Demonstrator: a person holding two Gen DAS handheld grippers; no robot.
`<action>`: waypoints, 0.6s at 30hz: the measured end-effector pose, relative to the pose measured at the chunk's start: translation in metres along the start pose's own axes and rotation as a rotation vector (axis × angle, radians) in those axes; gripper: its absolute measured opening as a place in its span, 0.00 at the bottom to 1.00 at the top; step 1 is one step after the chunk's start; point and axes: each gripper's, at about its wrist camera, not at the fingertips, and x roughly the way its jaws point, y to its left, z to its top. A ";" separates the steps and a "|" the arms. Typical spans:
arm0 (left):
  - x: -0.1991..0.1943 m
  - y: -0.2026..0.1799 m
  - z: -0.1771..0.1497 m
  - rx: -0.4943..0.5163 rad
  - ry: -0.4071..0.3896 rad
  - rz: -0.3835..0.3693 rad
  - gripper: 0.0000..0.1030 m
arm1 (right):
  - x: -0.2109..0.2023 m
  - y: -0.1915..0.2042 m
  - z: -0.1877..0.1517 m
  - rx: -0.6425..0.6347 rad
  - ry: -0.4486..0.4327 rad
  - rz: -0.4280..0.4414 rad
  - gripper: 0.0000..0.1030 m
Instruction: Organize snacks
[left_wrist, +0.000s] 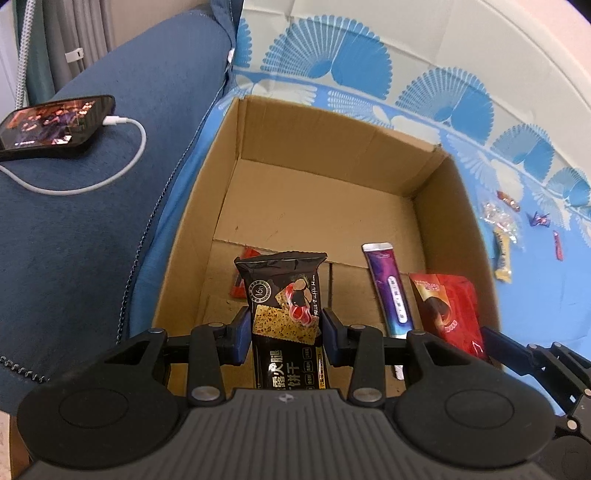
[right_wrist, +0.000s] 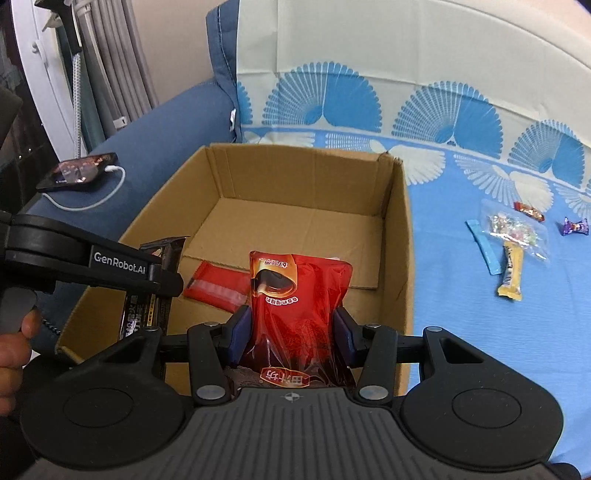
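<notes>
Blue sheet (right_wrist: 461, 295); cardboard box (right_wrist: 399, 236) floor mostly bare beyond held packets.

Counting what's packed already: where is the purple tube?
In the left wrist view, the purple tube lies inside the cardboard box, near its right wall, beside the red packet.

Loose snacks (right_wrist: 517, 236) right of box (right_wrist: 400, 236)

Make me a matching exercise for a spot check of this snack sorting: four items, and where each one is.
Items:
1 black cracker pack
2 red snack bag
3 purple tube
4 yellow candy bar

Places:
A on the blue cloth
B in the left gripper
C lying in the cardboard box
D in the right gripper

Pairs: 1-B, 2-D, 3-C, 4-A
</notes>
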 end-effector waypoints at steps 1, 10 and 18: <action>0.003 0.000 0.001 0.001 0.005 0.003 0.42 | 0.003 0.000 0.000 -0.002 0.005 0.000 0.50; 0.028 0.002 0.004 0.002 0.052 0.033 0.93 | 0.025 -0.001 0.005 -0.001 0.032 0.008 0.65; 0.011 0.001 -0.009 0.070 0.016 0.104 1.00 | 0.012 -0.002 0.006 0.004 0.022 -0.010 0.82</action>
